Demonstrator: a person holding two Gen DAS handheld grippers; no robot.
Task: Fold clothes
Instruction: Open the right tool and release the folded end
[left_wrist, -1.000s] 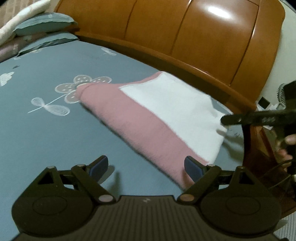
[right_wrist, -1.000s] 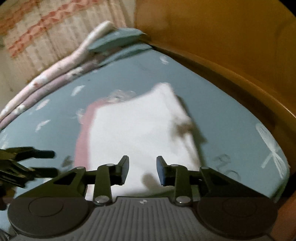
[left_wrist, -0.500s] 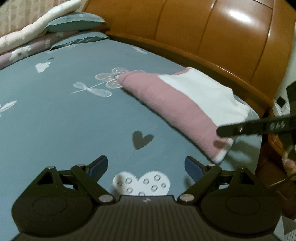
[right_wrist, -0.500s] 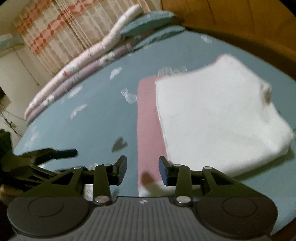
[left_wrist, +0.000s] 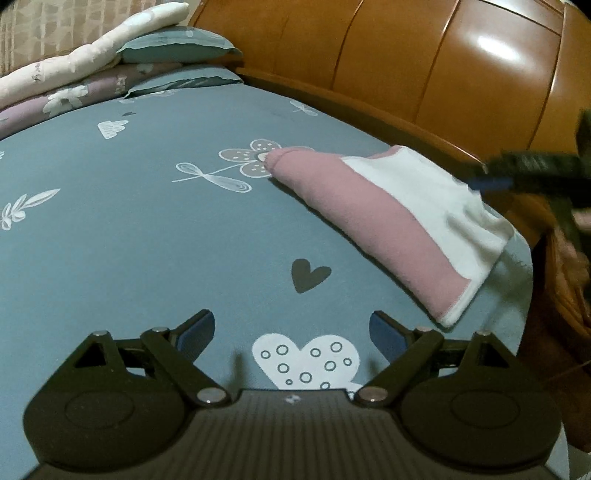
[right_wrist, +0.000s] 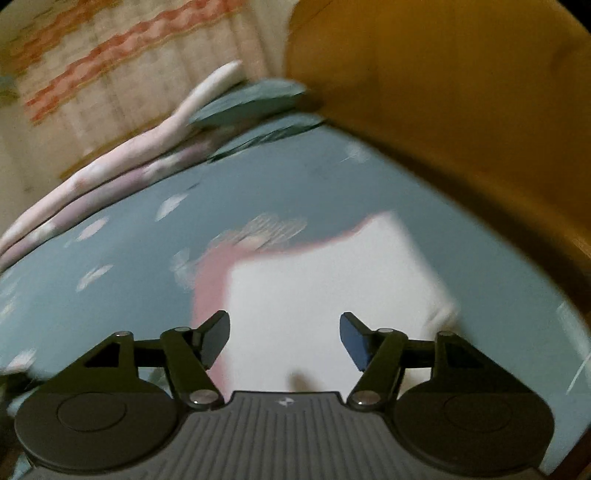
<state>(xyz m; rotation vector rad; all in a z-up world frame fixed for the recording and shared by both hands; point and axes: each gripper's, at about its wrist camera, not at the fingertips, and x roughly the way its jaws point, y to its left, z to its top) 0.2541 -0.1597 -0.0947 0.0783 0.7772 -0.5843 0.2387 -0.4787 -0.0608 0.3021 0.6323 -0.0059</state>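
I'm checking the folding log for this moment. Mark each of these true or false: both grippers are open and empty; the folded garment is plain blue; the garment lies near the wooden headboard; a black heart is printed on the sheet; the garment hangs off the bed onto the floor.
1. Both grippers are open and empty. True: left gripper and right gripper hold nothing.
2. The folded garment is plain blue. False: it is pink and white.
3. It lies near the wooden headboard. True.
4. A black heart is printed on the sheet. True.
5. It hangs onto the floor. False: it rests on the sheet.
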